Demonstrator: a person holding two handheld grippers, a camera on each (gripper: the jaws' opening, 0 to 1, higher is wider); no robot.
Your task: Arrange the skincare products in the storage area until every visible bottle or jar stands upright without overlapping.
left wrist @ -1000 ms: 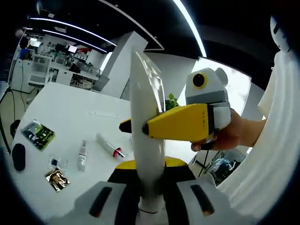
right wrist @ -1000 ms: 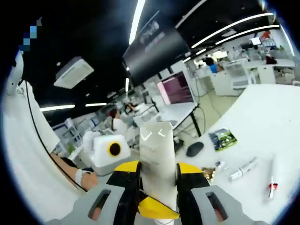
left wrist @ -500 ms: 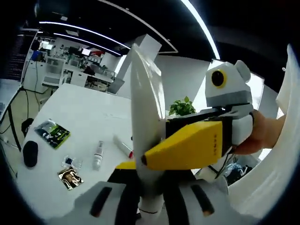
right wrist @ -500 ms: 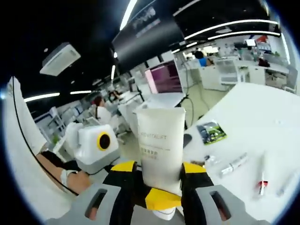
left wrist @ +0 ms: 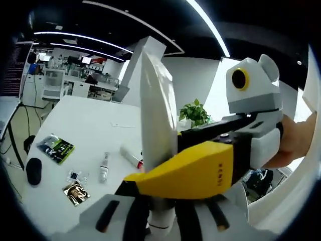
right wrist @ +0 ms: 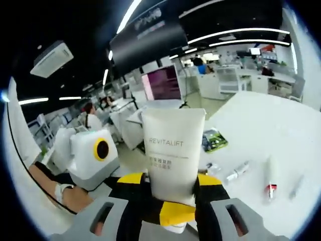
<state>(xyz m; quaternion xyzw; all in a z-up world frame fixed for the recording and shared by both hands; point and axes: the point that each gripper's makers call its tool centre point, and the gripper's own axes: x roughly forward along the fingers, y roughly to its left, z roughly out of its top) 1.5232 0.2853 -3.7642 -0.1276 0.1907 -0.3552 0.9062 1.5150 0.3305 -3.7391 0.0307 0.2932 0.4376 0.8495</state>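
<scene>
Two grippers clamp one white tube (right wrist: pixel 172 150), lifted above the desk (left wrist: pixel 80 125): left gripper (left wrist: pixel 161 221) at its cap end, right gripper (right wrist: pixel 170 213) pinching it narrowly

The white tube (right wrist: pixel 172 150) reads "REVITALIFT".

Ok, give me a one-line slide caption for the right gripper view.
Both grippers clamp a white Revitalift tube held upright above the white table.
</scene>
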